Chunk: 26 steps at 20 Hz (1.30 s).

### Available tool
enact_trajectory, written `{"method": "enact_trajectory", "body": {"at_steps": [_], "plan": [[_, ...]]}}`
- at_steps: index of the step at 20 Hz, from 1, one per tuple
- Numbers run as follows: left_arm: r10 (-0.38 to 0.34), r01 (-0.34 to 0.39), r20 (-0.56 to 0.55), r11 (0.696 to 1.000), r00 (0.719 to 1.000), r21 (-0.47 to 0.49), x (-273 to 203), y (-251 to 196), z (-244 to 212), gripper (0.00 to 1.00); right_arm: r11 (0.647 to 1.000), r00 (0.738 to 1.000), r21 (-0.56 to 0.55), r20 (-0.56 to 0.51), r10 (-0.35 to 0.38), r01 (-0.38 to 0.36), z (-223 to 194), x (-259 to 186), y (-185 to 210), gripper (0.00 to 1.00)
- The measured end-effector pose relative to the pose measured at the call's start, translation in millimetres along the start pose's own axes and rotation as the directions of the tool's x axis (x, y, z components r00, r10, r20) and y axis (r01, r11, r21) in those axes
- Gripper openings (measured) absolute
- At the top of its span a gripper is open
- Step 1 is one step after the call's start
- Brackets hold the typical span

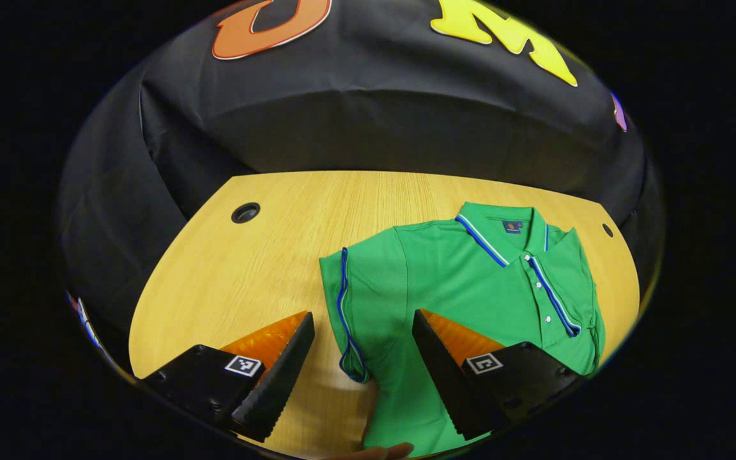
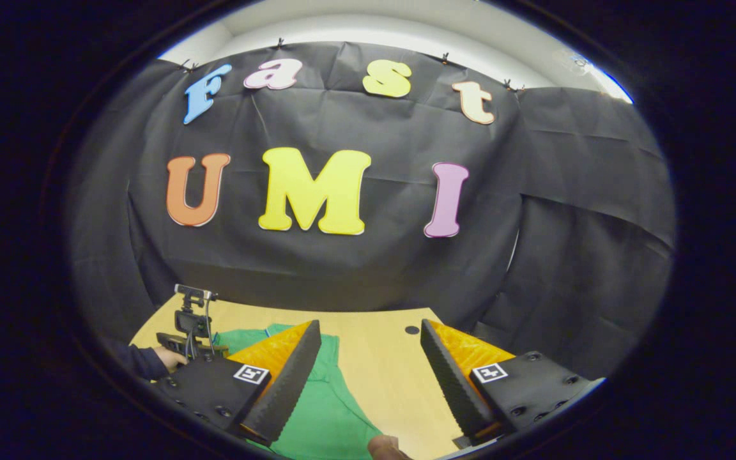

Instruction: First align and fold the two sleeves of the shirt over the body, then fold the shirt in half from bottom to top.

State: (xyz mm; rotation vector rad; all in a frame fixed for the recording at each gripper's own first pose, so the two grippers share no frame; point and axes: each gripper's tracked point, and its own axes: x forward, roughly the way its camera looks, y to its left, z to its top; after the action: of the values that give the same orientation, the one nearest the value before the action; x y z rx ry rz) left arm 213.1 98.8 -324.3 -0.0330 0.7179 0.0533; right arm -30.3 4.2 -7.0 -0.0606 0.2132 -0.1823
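The green polo shirt [image 1: 470, 287] lies flat on the wooden tabletop [image 1: 259, 255], collar toward the far edge near the black cloth wall. Its collar and button placket carry blue and white striped trim, and the near sleeve [image 1: 358, 300] has a blue edge. That sleeve lies spread on the wood, its hem between the two fingers of the left tongs [image 1: 363, 319]. On the far side the shirt looks already turned in over the body, though the fold there is hard to read.

The left tongs stand wide apart above the sleeve, gripping nothing; one finger shows over bare wood, the other over the shirt's body. A fingertip of the person's hand [image 1: 384, 451] shows at the bottom rim of the left gripper view.

In the right gripper view the right tongs [image 2: 371, 332] are likewise spread wide and hold nothing, pointing level toward the wall rather than down at the cloth. Under them lies part of the shirt [image 2: 323, 409] and bare tabletop [image 2: 381, 364]. Farther off at the left of that view, a hand [image 2: 167, 358] in a dark sleeve [image 2: 135, 361] holds the other gripper.

The tabletop is light wood with a round cable hole [image 1: 245, 212] toward one far corner and a smaller hole [image 1: 608, 230] toward the other. Black cloth [image 2: 585, 255] hangs around the booth on all visible sides.
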Motion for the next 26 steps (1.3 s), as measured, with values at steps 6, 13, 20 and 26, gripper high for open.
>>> {"method": "enact_trajectory", "body": {"at_steps": [6, 13, 20, 26], "plan": [[0.024, -0.027, -0.098, 0.999, 0.995, -0.037, 17, 6, -16, 0.79, 0.998, 0.998, 0.041, -0.055, -0.038, 0.040, -17, -1, -11, 0.99], [0.081, -0.085, -0.083, 0.996, 0.993, -0.042, 21, 23, -11, 0.47, 0.999, 0.997, 0.032, -0.079, -0.001, 0.003, -23, 5, -1, 0.99], [0.059, -0.061, -0.106, 0.998, 0.993, -0.010, 25, 22, -10, 0.11, 0.999, 0.995, 0.018, -0.097, 0.031, -0.030, -30, 8, 7, 0.96], [0.027, -0.029, -0.115, 0.999, 0.993, -0.016, 15, 14, -4, 0.04, 0.998, 0.992, 0.018, -0.112, 0.056, -0.054, -36, 3, 9, 0.96]]}}
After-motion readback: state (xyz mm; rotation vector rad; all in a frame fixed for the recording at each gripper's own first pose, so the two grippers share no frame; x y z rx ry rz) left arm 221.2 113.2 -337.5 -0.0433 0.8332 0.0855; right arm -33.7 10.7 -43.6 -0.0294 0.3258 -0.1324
